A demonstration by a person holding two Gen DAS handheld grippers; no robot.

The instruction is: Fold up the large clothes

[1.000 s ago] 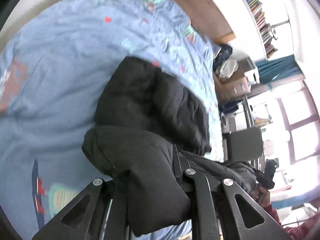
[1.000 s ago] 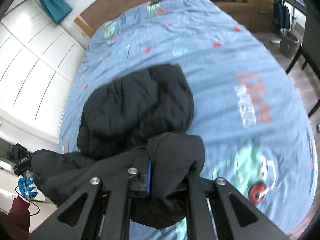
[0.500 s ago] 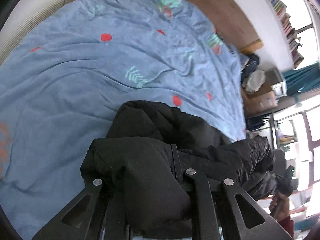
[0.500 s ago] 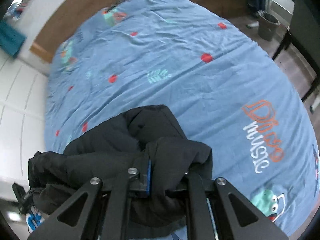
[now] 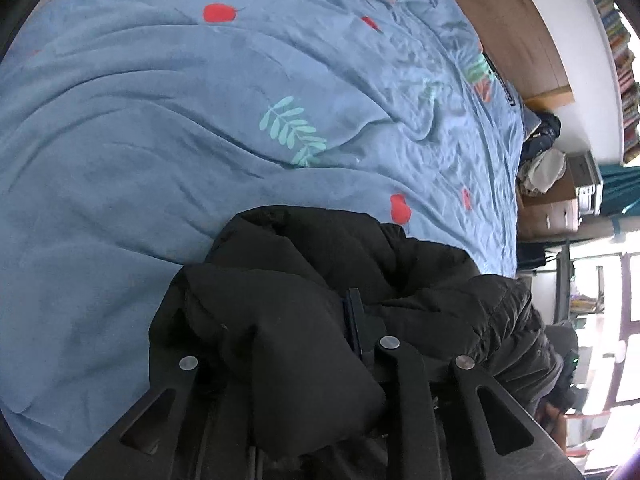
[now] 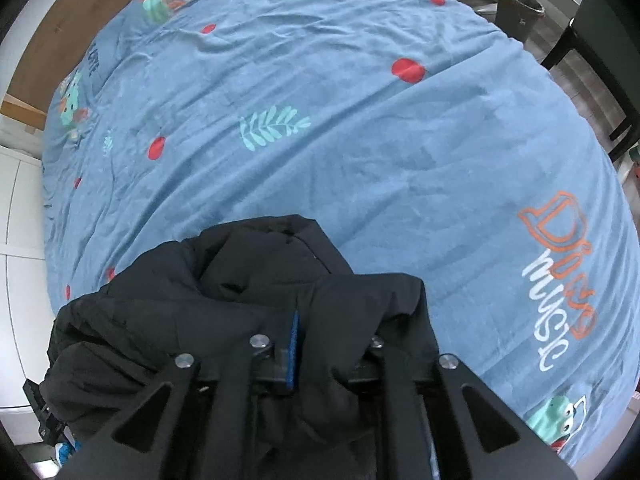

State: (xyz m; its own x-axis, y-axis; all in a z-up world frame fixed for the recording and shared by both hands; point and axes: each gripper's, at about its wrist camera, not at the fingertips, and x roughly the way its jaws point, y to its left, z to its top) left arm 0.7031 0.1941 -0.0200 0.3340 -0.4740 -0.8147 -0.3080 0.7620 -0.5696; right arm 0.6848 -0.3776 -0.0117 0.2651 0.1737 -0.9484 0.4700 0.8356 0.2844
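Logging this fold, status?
Left hand-held gripper and right hand-held gripper both shut on black jacket. Jacket bunched over blue bedspread. Nothing obstructing.

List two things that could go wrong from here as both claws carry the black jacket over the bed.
The black jacket is bulky and bunched around the left claw and right claw, so fabric may slip out. It also hangs in a heap near the blue bedspread, so it might land crumpled, not flat.

The jacket (image 5: 320,300) was matt black padded cloth, softly puffed. The bedspread (image 6: 360,140) was soft, creased blue cloth with a faint nap. The headboard (image 5: 516,20) was smooth brown wood. The left tool (image 5: 352,320) was matt black plastic with shiny metal rivets.
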